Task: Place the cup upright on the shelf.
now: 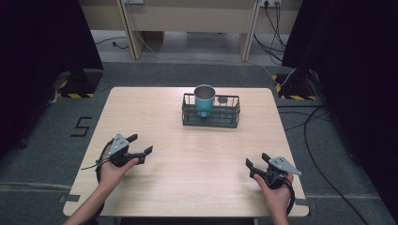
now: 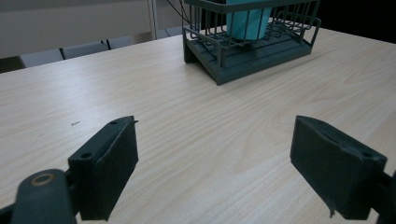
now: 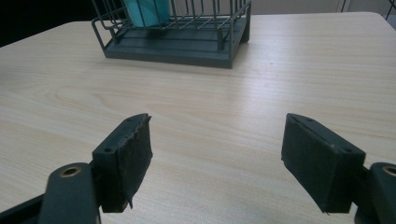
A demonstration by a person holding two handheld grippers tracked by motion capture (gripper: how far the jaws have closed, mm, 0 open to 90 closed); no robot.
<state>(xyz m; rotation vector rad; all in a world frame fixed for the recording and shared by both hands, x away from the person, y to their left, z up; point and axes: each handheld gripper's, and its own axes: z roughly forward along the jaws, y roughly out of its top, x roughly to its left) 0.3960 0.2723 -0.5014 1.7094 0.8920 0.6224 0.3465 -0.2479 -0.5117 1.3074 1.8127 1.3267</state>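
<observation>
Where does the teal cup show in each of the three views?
High view: the teal cup stands upright in the left end of the wire rack, far centre of the table.
Left gripper view: top edge, right of centre, behind the rack's bars.
Right gripper view: top edge, left of centre.
Shared landmark: the wire rack.

Cup (image 1: 204, 99) in rack (image 1: 211, 119), table (image 1: 187, 154) rear.

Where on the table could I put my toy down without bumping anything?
The wide bare wood between the left gripper and right gripper, in front of the wire rack, is free. So are the table parts left and right of the rack. The rack itself holds a teal cup.
</observation>
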